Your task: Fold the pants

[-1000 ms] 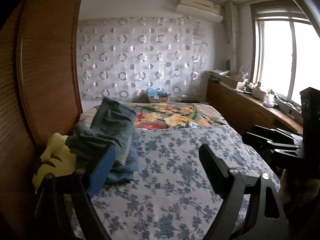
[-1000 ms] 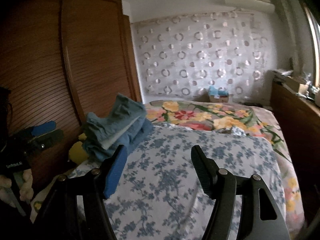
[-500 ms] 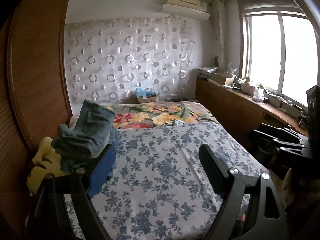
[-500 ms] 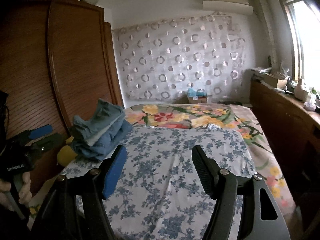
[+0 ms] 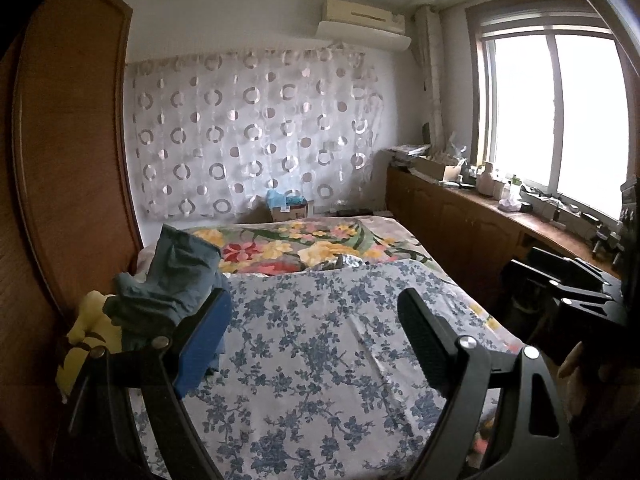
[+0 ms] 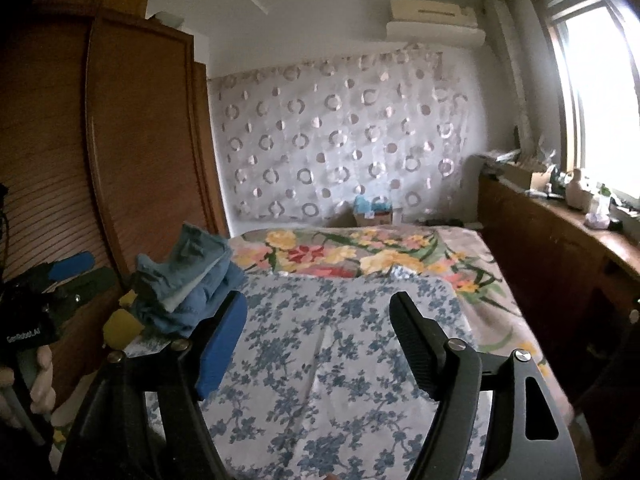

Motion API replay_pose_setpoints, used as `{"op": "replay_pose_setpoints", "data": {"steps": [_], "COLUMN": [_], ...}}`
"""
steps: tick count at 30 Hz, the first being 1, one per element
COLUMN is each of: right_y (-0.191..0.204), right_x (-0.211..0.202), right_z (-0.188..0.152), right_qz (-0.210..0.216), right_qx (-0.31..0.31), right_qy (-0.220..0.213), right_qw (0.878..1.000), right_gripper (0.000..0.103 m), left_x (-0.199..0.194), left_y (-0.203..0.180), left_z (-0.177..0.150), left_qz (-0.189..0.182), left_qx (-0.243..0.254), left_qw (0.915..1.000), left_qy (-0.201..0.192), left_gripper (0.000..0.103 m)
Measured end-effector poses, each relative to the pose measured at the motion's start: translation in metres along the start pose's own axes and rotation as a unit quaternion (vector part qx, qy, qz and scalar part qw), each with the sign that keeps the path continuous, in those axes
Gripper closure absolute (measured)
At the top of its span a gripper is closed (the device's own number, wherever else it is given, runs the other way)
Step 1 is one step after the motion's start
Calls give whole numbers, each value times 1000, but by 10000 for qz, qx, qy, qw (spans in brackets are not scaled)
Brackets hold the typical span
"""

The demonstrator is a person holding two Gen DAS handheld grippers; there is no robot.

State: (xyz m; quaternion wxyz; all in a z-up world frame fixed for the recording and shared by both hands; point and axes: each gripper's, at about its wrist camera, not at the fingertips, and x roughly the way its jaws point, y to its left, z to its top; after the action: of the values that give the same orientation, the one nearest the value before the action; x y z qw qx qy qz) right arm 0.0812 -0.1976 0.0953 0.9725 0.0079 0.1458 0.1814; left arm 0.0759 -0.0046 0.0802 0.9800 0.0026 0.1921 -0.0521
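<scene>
Blue-flowered bedding (image 5: 320, 360) covers the near part of the bed under both tools, with a brighter floral quilt (image 6: 360, 256) beyond and a wooden wardrobe (image 6: 140, 140) along the left. The pants (image 5: 172, 280), blue denim, sit in a bunched heap ahead and to the left of the left gripper (image 5: 316, 332), rising just past its blue pad; from the right gripper (image 6: 316, 336) they are also ahead-left, against the wardrobe side. Both tools stand spread with nothing between the fingers; the right one's jaws have just been opening. Denim looks soft yet fairly heavy and thick, unlikely to slip; a pinch on the waistband or a hem would probably hold best. Crumpled as the heap is, I cannot tell its long axis or which way the waist points.
</scene>
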Motion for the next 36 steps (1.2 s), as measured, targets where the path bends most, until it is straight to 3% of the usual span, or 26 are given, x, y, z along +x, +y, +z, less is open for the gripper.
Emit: {"op": "replay_pose_setpoints", "data": {"steps": [13, 36], "right_y": [17, 8], "right_x": [-22, -20], "right_z": [-12, -10], "right_qz": [-201, -157], "right_qx": [-97, -124], "right_qy": [-273, -207], "right_qw": [9994, 9996], "right_gripper": [21, 20], "left_x": [-23, -19], "left_y": [2, 8], "left_z": [9, 3], "left_qz": [99, 152], "left_qx": [-122, -163], "left_qw": [9997, 9997], "left_qy": [-190, -101], "left_gripper": [18, 18]}}
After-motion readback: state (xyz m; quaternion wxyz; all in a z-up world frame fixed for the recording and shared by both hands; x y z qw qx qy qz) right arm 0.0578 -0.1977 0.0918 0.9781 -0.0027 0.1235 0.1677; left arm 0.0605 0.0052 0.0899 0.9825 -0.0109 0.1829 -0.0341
